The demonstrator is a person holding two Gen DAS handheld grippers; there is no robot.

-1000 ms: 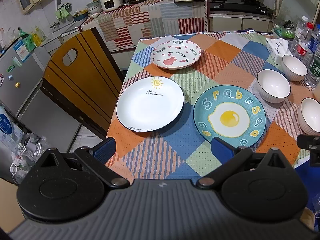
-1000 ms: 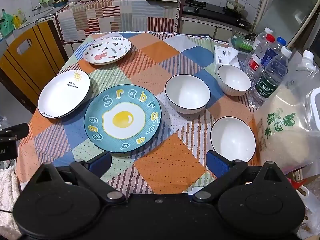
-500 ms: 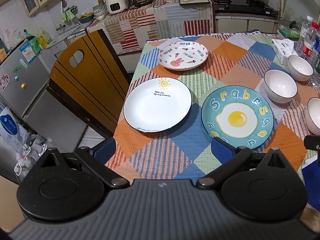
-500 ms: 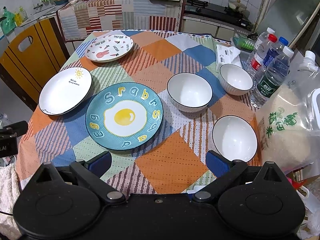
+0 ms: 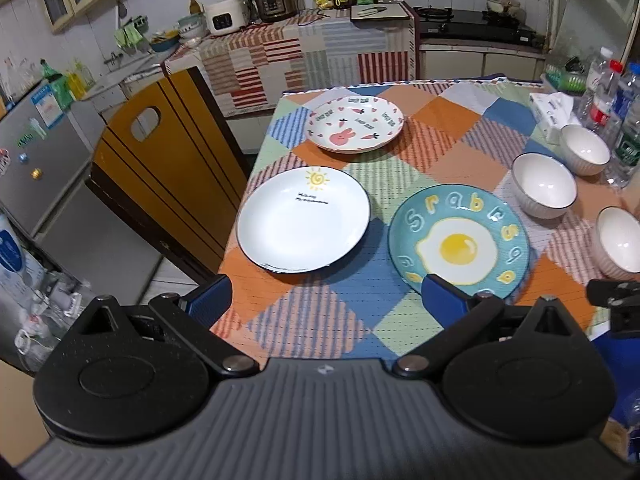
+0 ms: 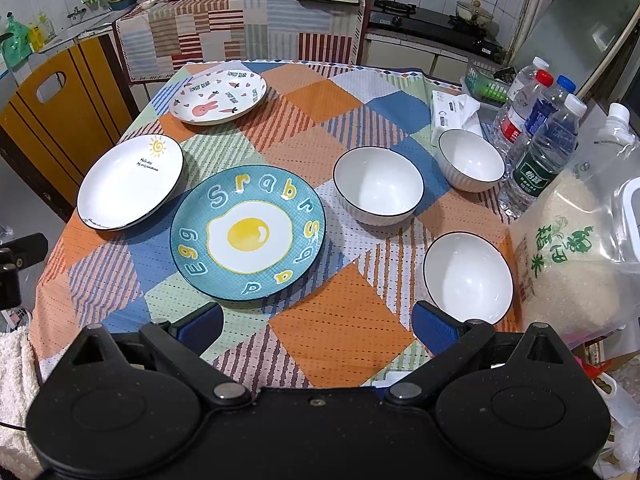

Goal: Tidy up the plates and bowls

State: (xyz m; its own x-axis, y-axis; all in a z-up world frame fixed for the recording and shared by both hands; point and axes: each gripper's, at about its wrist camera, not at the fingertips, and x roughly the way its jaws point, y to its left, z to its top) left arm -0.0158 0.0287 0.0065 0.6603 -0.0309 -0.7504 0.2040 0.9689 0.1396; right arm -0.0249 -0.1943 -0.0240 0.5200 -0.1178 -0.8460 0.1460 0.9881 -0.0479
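Observation:
Three plates lie on the checked tablecloth: a white sun plate (image 5: 304, 220) (image 6: 130, 182), a blue egg plate (image 5: 458, 242) (image 6: 248, 232) and a rabbit plate (image 5: 356, 128) (image 6: 218, 96) at the far side. Three white bowls stand to the right: a middle bowl (image 6: 378, 190) (image 5: 544, 190), a far bowl (image 6: 470, 160) (image 5: 584, 154) and a near bowl (image 6: 468, 276) (image 5: 620, 244). My left gripper (image 5: 326, 300) is open and empty above the table's near edge, in front of the sun plate. My right gripper (image 6: 316, 326) is open and empty near the front edge, between the egg plate and the near bowl.
A yellow wooden chair (image 5: 160, 168) stands against the table's left side. Water bottles (image 6: 540, 148), a tissue pack (image 6: 452, 112) and a bag of rice (image 6: 576, 256) crowd the right edge. A kitchen counter (image 5: 304, 44) with appliances runs behind.
Both grippers have shifted slightly, the left one drifting left and closer so the plates sit further right in its view. Nothing on the table has moved.

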